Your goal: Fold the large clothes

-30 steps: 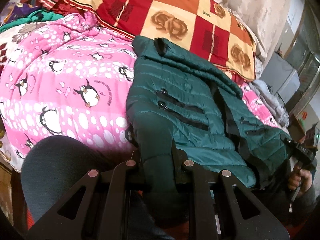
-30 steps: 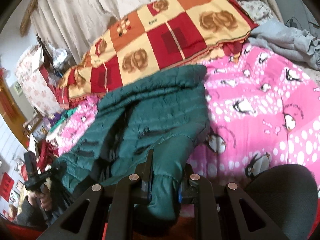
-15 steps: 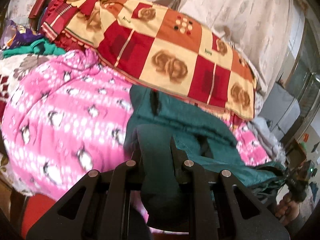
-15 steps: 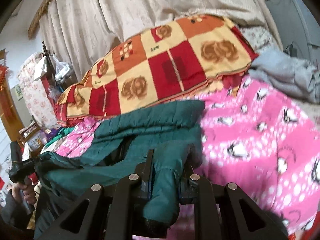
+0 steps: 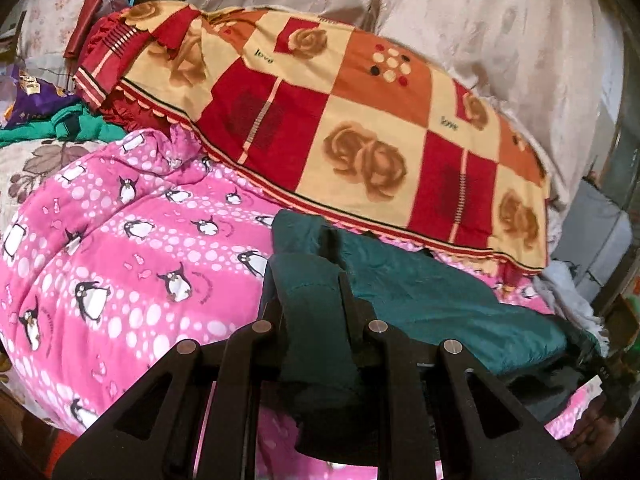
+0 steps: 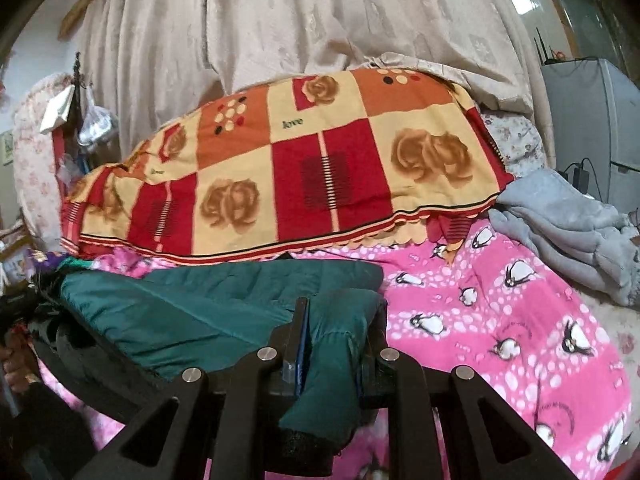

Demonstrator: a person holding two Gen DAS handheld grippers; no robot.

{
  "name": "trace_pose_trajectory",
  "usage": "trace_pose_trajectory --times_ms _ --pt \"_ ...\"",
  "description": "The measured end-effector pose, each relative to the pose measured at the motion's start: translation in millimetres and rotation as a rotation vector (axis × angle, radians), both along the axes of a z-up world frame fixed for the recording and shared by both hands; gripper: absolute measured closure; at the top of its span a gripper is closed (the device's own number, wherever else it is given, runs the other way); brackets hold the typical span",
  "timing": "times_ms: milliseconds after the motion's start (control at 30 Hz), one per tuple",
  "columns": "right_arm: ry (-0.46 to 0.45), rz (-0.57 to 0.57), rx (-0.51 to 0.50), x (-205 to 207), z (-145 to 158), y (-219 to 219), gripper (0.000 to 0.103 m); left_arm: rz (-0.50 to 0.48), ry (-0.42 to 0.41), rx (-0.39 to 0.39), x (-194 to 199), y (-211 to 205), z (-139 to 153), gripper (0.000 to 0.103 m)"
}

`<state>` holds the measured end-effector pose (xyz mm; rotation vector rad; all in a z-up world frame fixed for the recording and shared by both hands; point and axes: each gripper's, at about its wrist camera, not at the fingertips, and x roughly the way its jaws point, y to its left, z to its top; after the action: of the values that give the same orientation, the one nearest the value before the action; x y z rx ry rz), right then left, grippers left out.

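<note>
A dark green quilted jacket (image 5: 420, 292) lies stretched across the pink penguin quilt (image 5: 132, 256). My left gripper (image 5: 310, 280) is shut on one corner of the jacket, the cloth bunched between its fingers. My right gripper (image 6: 338, 312) is shut on the opposite corner of the same jacket (image 6: 208, 308) and holds it lifted above the quilt (image 6: 500, 320). The jacket spans taut between the two grippers, its far edge resting near the pillow.
A red, orange and cream checked pillow (image 5: 360, 132) lies behind the jacket against a beige curtain (image 6: 300, 32). A grey garment (image 6: 568, 232) is heaped at the right of the bed. Green and purple clothes (image 5: 60, 120) lie at the left.
Both grippers have lifted the jacket's near edge and carried it forward toward the pillow. The jacket, earlier spread open with zips showing, is now seen edge-on and taut.
</note>
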<state>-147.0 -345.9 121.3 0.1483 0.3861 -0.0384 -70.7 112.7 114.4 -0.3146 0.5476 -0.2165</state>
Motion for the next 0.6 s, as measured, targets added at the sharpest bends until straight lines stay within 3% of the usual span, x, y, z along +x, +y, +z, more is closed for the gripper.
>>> trace_pose_trajectory --times_ms 133,300,600 --pt "0.046 0.01 -0.029 32.0 -18.6 -3.8 0.088 0.018 0.072 0.065 23.9 -8.5 -16.2 0.089" --pt "0.21 -0.008 -0.014 61.5 -49.2 -7.6 0.087 0.029 0.138 0.147 33.5 -21.3 -28.4 0.089" --pt "0.212 -0.012 0.007 60.0 -55.7 -11.1 0.087 0.034 0.154 0.148 33.7 -22.2 -31.4 0.089"
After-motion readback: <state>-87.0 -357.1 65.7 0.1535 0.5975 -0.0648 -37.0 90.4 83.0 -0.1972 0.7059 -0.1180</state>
